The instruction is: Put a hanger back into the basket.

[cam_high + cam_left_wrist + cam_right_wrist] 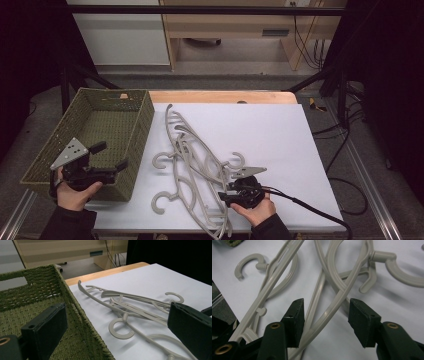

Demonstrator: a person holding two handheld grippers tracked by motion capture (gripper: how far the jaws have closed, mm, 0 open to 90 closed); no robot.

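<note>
The desk (280, 125) carries a green woven basket (132, 150), holding no hangers, beside a tangled pile of grey plastic hangers (192, 170). None is moved yet. The left gripper (112, 156) hovers released over the basket. The right gripper (325, 322) straddles hanger arms, jaws not yet clamped.

High view looks down from above; both tool views sit low and close, sharing the grey plastic hangers (192, 165).
</note>
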